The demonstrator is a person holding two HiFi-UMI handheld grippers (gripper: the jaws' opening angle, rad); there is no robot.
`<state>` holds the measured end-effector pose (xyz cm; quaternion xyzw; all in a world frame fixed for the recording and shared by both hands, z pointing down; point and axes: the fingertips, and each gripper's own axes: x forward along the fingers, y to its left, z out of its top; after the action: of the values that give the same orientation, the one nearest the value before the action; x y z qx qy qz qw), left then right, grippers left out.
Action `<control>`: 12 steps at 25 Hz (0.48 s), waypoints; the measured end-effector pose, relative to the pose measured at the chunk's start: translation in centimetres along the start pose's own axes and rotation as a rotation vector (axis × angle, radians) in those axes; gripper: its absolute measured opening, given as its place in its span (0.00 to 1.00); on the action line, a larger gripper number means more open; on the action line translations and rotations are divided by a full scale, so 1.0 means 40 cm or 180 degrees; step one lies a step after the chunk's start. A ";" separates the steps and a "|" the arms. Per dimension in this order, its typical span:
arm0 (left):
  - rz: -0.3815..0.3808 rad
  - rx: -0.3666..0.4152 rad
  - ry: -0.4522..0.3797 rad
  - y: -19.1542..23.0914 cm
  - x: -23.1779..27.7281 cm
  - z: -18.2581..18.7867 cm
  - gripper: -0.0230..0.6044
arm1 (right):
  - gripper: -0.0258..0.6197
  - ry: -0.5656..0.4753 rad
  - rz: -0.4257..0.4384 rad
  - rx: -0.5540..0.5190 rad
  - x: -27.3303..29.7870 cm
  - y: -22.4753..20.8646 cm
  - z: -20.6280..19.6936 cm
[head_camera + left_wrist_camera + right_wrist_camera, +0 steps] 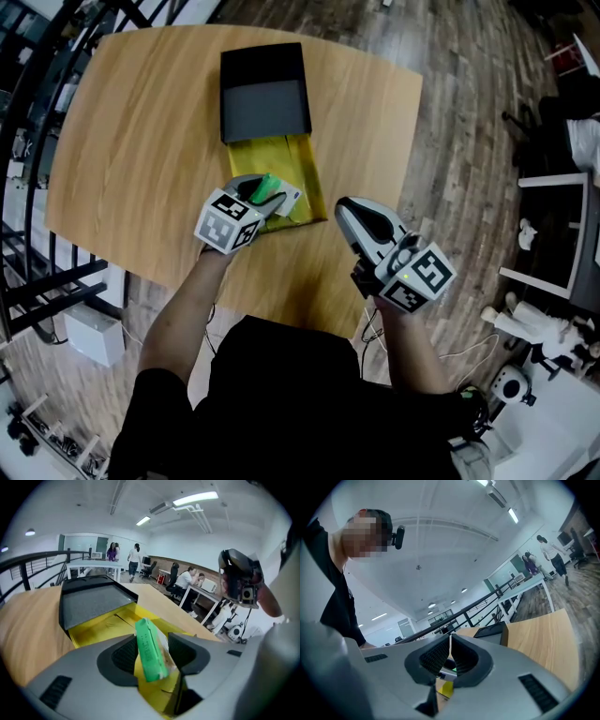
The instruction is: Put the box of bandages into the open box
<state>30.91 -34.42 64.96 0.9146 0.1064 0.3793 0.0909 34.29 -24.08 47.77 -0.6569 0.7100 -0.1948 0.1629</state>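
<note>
The green box of bandages (265, 190) stands tilted inside the open yellow box (295, 164), at its near end. My left gripper (251, 199) reaches into that end. In the left gripper view the bandage box (149, 648) leans between the pads of the left gripper (153, 645), whose jaws stand open with yellow showing beside the box. The yellow box's black lid (264, 91) lies flat behind it. My right gripper (359, 218) hovers near the table's front right edge, apart from both boxes. Its jaws (450, 651) are shut with nothing in them.
The boxes sit on a rounded wooden table (131, 141) over a plank floor (469, 141). A black railing (37, 84) runs along the left. White desks (562, 234) stand at the right. People (133, 559) stand far off behind the table.
</note>
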 end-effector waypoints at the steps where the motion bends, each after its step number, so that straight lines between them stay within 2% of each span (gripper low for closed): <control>1: 0.0094 0.0073 0.0008 0.013 -0.002 0.005 0.37 | 0.10 0.0005 0.0006 0.0010 0.001 -0.003 -0.003; 7: 0.0561 0.0328 -0.0095 0.075 -0.048 0.039 0.44 | 0.10 0.0035 0.0047 0.0034 0.014 -0.014 -0.008; 12: 0.0591 0.0305 -0.0269 0.071 -0.120 0.055 0.44 | 0.10 0.0039 0.0098 -0.0010 0.041 0.026 0.013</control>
<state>29.54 -38.62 60.89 0.9390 0.0354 0.3416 0.0160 33.48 -25.68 46.85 -0.6449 0.7213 -0.1952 0.1605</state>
